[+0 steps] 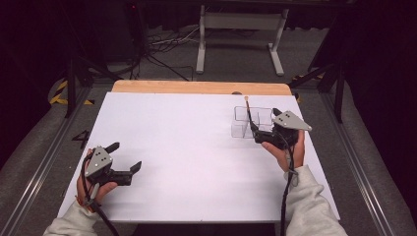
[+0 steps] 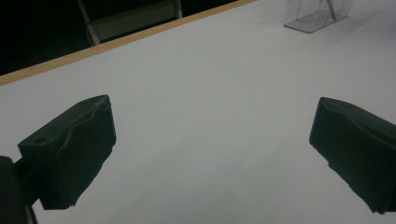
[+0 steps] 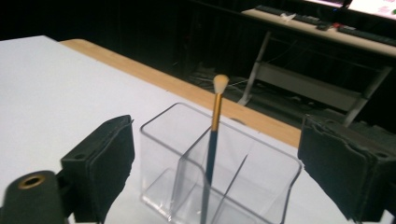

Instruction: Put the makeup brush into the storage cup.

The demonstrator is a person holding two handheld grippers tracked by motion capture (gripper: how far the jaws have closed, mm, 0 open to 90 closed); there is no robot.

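The brush (image 3: 212, 140) stands in the clear organizer (image 3: 163, 154) — seemingly released; both the right gripper (image 3: 215, 177) and the left gripper (image 1: 126, 160) gape empty, so withdraw straight back without nudging it.

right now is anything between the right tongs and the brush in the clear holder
Nothing loose lies between them. The right tongs stand open just in front of the clear holder, and the brush stands upright inside it. Only the holder's own near wall comes before the lower handle; the upper handle and tip rise free above the rim.
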